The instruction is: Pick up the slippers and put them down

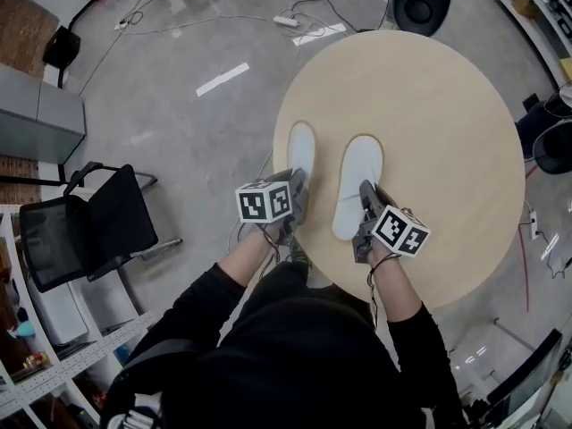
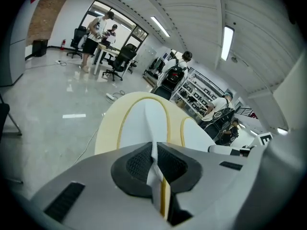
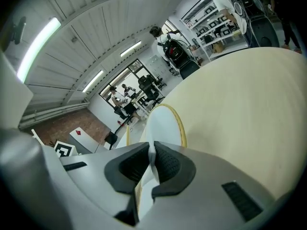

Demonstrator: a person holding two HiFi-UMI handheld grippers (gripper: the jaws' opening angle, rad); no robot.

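Over the round table [image 1: 447,150], the left gripper [image 1: 297,190] is clamped on the left slipper [image 1: 301,150] and the right gripper [image 1: 366,202] on the right slipper [image 1: 359,181]: lower both soles flat, then release.

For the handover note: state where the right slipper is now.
Head view: the right slipper is over the left part of the round table, beside the left slipper, its near end clamped in the right gripper.
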